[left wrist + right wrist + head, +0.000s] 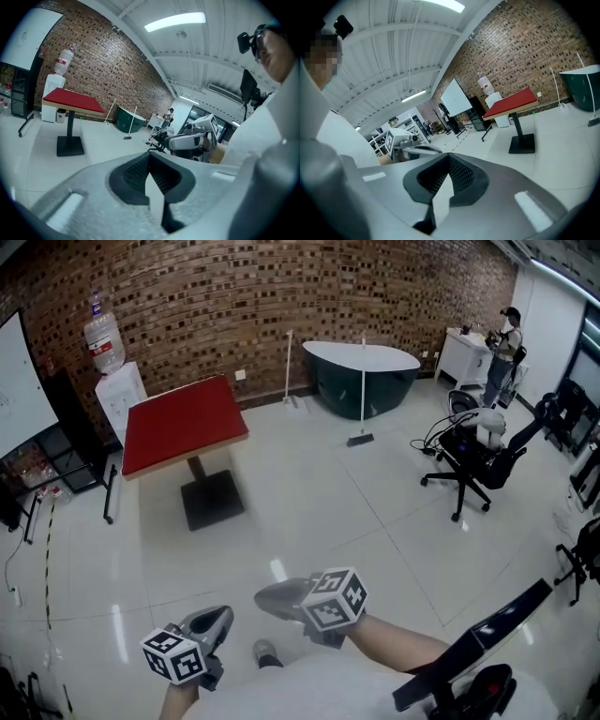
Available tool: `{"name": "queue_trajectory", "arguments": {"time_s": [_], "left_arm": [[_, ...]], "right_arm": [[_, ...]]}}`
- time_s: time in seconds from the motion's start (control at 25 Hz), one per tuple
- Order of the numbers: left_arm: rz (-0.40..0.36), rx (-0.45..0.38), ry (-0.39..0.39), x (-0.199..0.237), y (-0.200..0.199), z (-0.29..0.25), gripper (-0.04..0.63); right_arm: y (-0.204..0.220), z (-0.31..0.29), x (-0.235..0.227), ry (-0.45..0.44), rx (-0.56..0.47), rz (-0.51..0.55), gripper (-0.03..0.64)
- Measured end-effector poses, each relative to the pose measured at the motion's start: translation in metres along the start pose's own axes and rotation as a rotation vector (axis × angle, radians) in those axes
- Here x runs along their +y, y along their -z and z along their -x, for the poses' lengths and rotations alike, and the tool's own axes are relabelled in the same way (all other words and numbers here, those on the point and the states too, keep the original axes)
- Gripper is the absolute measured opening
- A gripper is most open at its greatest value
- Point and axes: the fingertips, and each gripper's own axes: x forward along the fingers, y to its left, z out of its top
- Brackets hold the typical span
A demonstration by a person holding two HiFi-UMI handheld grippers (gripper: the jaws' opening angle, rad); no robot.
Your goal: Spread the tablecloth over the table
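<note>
Water dispenser (117, 390): white, bottle on top, against the brick wall at far left.

Tablecloth (183, 420): plain red, one piece. It lies flat and smooth across a square tabletop (186, 455), just right of the dispenser. A tan edge shows under the red along the near sides, and a black pedestal base (212, 499) stands below. Well apart from both tongs.

Left tongs (214, 622): low in the head view, pressed fully together, nothing held.

Right tongs (277, 599): just beside the left pair, likewise closed and empty.

Dark green tub (361, 376): at the wall, right of centre.

Office chair (473, 460): black, far right.
</note>
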Motion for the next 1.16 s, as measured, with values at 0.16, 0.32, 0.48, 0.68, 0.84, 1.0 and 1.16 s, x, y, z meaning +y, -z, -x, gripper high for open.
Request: {"name": "queue_trajectory", "arguments": {"time_s": [0.16,0.32,0.48,0.68,0.84,1.0,1.16], "left_arm": [[0.005,0.0,0.002,-0.043,0.025,-0.004,0.002],[0.023,-0.006,0.009,-0.069,0.043,-0.005,0.002],[0.03,-0.024,0.001,-0.082,0.049,-0.008,0.002],[0.002,-0.01,0.011,-0.093,0.049,-0.018,0.002],[-0.008,0.0,0.014,-0.093,0.046,-0.023,0.002],[-0.01,0.005,0.027,-0.097,0.044,-0.032,0.002],[-0.027,0.021,0.035,-0.096,0.043,-0.04,0.002]], "right_arm": [[0.026,0.036,0.018,-0.038,-0.032,-0.057,-0.002],[0.038,0.058,0.031,-0.06,-0.066,-0.073,-0.002],[0.043,0.071,0.035,-0.07,-0.085,-0.086,-0.001],[0.051,0.083,0.031,-0.053,-0.086,-0.089,-0.001],[0.052,0.088,0.029,-0.044,-0.098,-0.099,-0.002],[0.052,0.095,0.022,-0.034,-0.111,-0.105,-0.002],[0.049,0.097,0.02,-0.034,-0.118,-0.091,-0.002]]}}
